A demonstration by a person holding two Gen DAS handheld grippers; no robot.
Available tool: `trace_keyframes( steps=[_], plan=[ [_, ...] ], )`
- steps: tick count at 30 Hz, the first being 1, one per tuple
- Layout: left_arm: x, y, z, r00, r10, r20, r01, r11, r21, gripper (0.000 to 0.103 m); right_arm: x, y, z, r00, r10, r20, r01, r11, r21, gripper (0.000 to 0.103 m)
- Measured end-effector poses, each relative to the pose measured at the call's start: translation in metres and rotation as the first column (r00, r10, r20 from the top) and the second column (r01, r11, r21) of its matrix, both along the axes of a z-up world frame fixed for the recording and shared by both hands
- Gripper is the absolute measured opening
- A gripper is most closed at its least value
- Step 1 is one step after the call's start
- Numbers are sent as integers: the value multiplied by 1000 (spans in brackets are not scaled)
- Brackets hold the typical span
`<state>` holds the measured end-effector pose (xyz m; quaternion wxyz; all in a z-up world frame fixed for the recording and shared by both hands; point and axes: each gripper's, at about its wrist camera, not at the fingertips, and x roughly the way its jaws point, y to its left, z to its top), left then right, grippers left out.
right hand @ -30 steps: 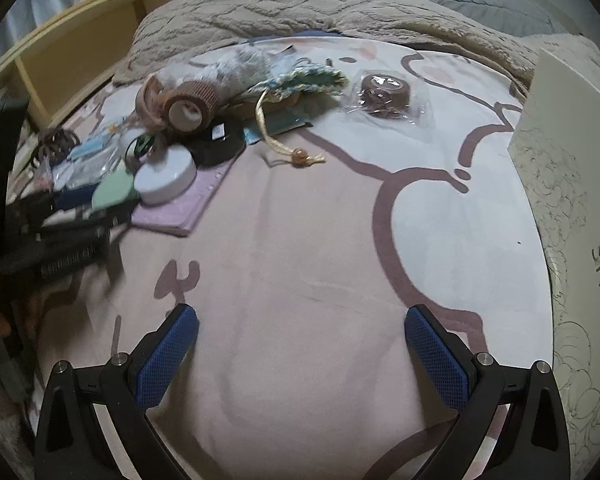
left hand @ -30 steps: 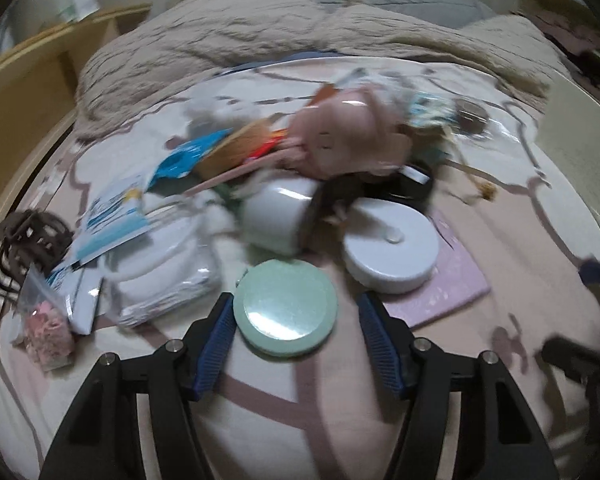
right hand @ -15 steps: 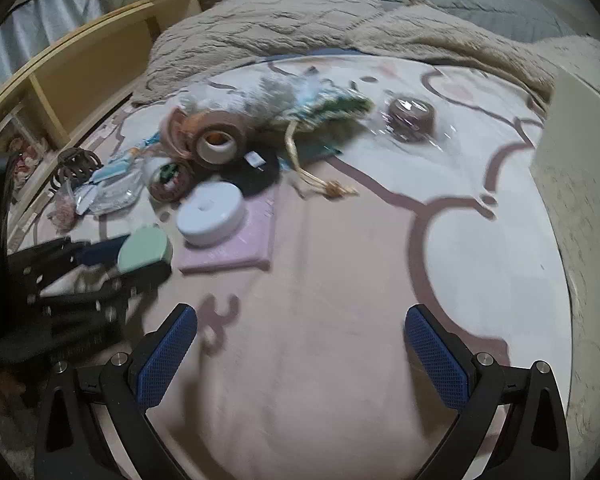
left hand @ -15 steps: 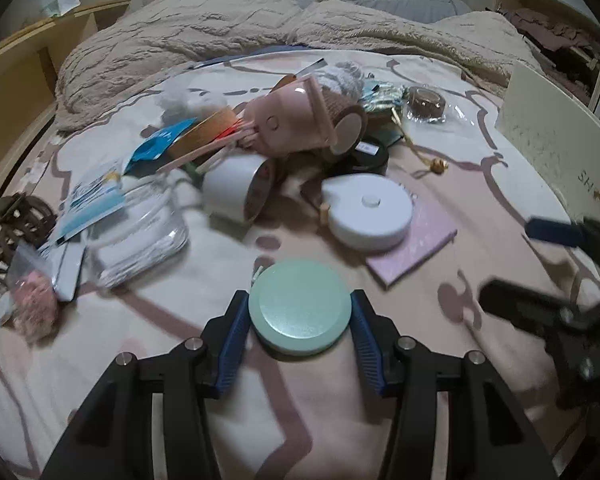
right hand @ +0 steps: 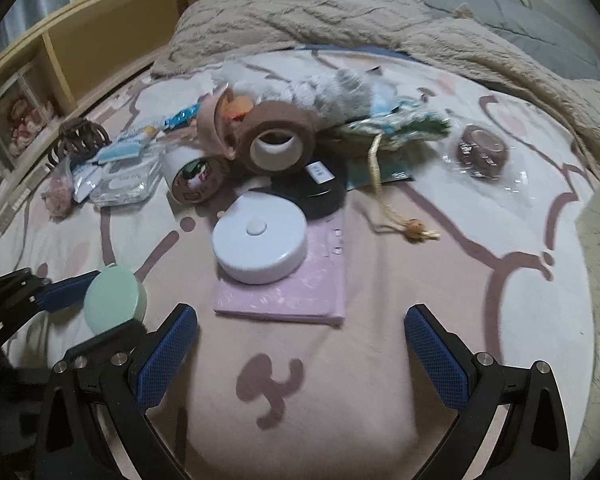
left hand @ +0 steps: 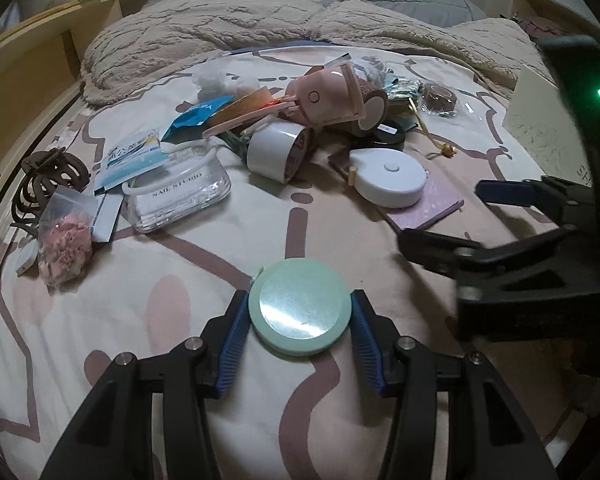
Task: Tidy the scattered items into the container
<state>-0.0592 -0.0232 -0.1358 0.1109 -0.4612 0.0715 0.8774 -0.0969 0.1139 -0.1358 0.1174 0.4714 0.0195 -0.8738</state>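
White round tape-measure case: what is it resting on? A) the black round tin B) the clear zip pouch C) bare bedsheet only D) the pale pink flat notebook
D: in the right wrist view the white round tape-measure case sits on top of the pale pink flat notebook, apart from the mint-green round compact gripped by the left hand-held gripper.

Bed (left hand: pixel 100 360), beige blanket (left hand: pixel 240 12), wooden shelving (right hand: pixel 100 40)

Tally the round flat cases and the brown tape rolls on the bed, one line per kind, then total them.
Round flat cases: 3, green, white, black
Brown tape rolls: 2, unwrapped, bagged
Total: 5
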Motion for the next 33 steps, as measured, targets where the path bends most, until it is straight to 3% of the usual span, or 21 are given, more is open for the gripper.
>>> trace_keyframes(
  steps=[6,11,33],
  plan=[
    [0,-1,-1,1000,6,1,-6,1000,11,50,-8,-10,-5,999,18,-33,-17,998,53,101],
    [-1,-2,-1,1000,6,-1,-6,1000,12,50,-2,-9,-1,997,40,-60,-37,999,39,67],
    [6,-4,-3,999,36,-22,-35,998,50,50,81,26,4,998,63,-12,-61,995,73,67]
  ],
)
